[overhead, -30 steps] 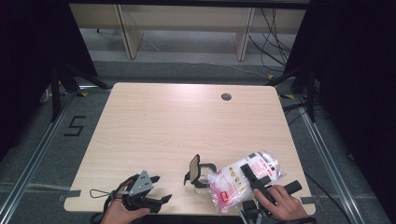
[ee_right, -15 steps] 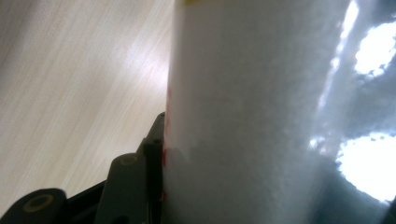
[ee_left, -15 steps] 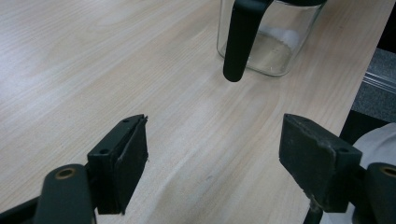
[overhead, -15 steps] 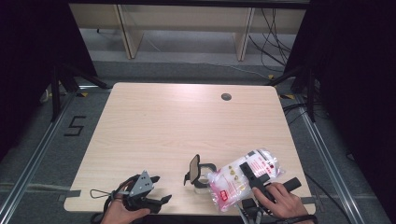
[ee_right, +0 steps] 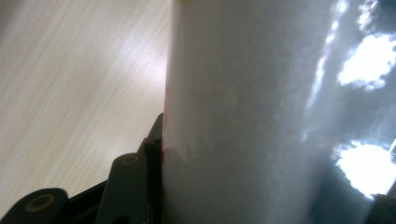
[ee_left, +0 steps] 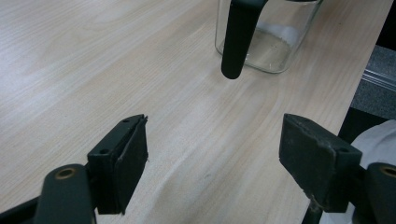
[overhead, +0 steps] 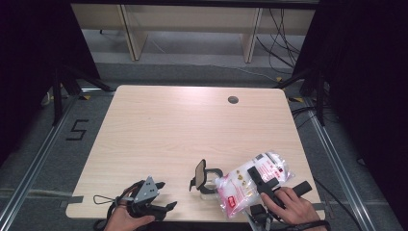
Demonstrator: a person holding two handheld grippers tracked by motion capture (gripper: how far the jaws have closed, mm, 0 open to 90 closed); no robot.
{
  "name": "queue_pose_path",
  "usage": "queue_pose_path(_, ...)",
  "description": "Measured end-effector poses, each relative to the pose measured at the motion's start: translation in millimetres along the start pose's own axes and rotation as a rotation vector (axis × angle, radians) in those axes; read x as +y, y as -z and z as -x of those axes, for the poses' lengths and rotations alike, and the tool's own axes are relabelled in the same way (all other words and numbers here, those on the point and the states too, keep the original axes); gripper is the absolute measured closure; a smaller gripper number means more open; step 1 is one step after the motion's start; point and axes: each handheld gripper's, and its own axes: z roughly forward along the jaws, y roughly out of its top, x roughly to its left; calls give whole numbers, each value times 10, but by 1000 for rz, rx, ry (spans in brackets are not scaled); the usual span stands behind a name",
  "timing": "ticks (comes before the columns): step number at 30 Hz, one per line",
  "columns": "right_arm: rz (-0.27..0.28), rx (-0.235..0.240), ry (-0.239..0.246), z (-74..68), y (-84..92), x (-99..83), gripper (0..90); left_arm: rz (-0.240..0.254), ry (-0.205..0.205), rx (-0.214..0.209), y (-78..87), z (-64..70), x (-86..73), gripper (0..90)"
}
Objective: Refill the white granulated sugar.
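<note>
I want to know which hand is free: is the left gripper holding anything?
No: in the left gripper view the left gripper has its jaws wide apart with bare table between them, short of the glass jar.

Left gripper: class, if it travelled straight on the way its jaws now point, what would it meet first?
Probably the black handle of the glass jar: the open left gripper aims at it across bare table, though depth is uncertain.

The table (overhead: 192, 130) is pale wood-grain laminate, smooth with a soft sheen. The jar (ee_left: 266, 42) is clear glossy glass with a matt black handle, and the bag (overhead: 250, 180) is glossy, crinkled plastic film, printed white and red
</note>
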Motion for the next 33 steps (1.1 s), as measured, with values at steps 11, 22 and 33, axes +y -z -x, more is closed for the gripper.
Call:
queue_pose_path(11,31,-9,-39,-23,-18,19,534,-19,-2,-1,14,-19,5,234)
queue_pose_path(22,2,-4,12,23,33,-17,537,11,19,3,-13,0,-8,233)
queue_pose_path(33,22,-7,22,34,27,29,539,-2,13,-4,10,-9,2,233)
